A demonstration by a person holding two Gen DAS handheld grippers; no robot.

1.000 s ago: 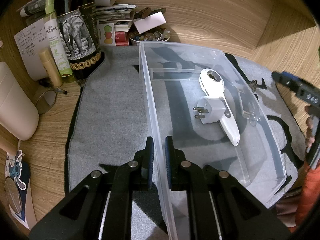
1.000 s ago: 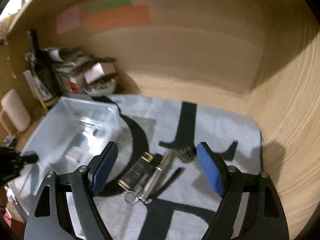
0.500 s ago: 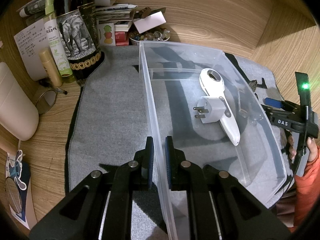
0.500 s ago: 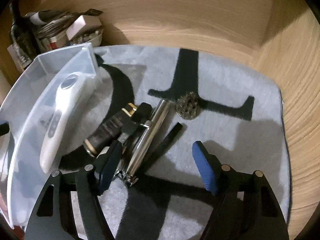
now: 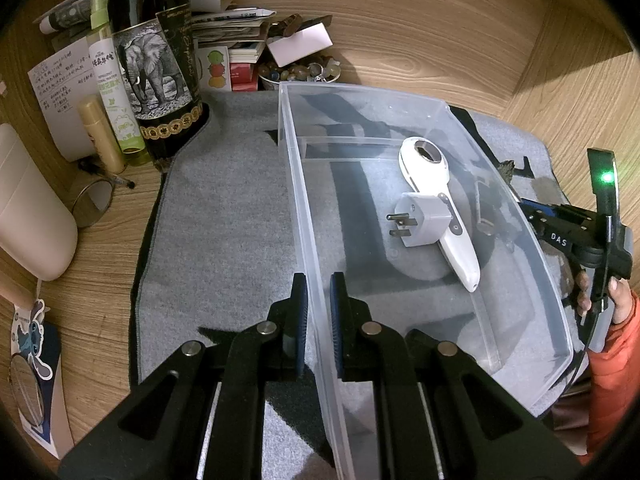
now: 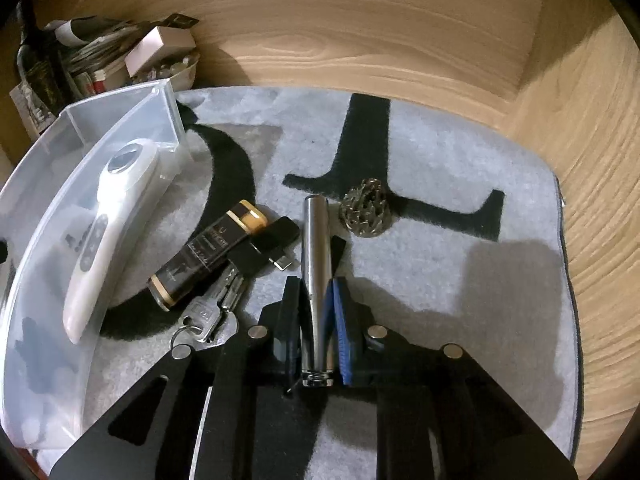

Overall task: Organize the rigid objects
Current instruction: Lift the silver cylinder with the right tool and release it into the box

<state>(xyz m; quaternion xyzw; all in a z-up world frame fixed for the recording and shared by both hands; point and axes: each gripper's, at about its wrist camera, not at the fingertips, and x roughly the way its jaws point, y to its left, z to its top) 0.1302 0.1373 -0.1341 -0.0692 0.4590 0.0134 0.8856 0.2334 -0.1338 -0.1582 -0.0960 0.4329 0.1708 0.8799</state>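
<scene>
Left wrist view: left gripper (image 5: 318, 320) clamped on the near long wall of the clear plastic rectangular bin (image 5: 308, 216), one finger inside, one outside, steadying it on the grey felt mat (image 5: 224, 208). Inside the bin, toward 1 o'clock, a white handheld wand-shaped device (image 5: 440, 208) lying flat, round head at 12, tail at 5; a white three-prong plug adapter (image 5: 424, 220) touching it, prongs to 9. At 3 o'clock, the right gripper (image 5: 568, 228) low beyond the far wall.

Right wrist view: right gripper (image 6: 316, 312) closed around the lower half of a polished silver metal cylinder (image 6: 317, 264), resting on the mat just outside the bin. Long axis near 12 to 6, capped end to 6 between the fingers, plain end to 12. Just beside at 10, a dark brown gold-banded tube (image 6: 208, 256), a black flat stick (image 6: 264, 246) and silver keys (image 6: 212, 312); at 1, a small metal filigree cone (image 6: 366, 212).

Step judged: pick-up of the cylinder. Next: lift clear of neighbours, swing toward 9, release over the bin.
</scene>
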